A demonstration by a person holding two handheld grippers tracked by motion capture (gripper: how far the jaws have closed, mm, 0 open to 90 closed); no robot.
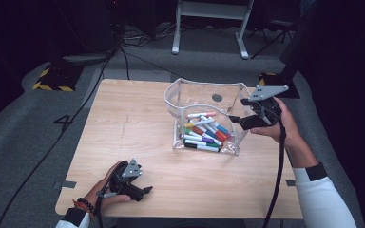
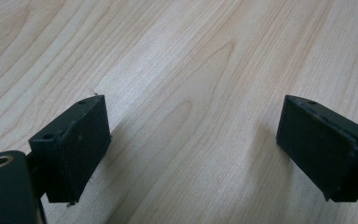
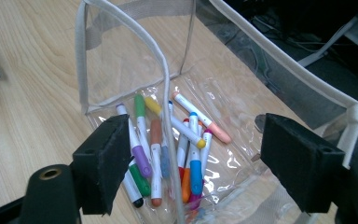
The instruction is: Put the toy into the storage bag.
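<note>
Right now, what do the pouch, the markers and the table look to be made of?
Pouch: clear, glossy soft plastic, likely vinyl, since the markers and table show through it; its pale edging looks like woven fabric tape.
Markers: smooth hard plastic, mostly white barrels with coloured caps.
Table: light wood or wood-look laminate, matte, with visible grain; which one I cannot tell.

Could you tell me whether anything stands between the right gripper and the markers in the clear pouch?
Nothing solid does. The right gripper hangs open over the clear pouch, whose mouth is open, and the markers lie loose on its bottom. Only the pouch's grey-trimmed rim runs between the jaws.
</note>
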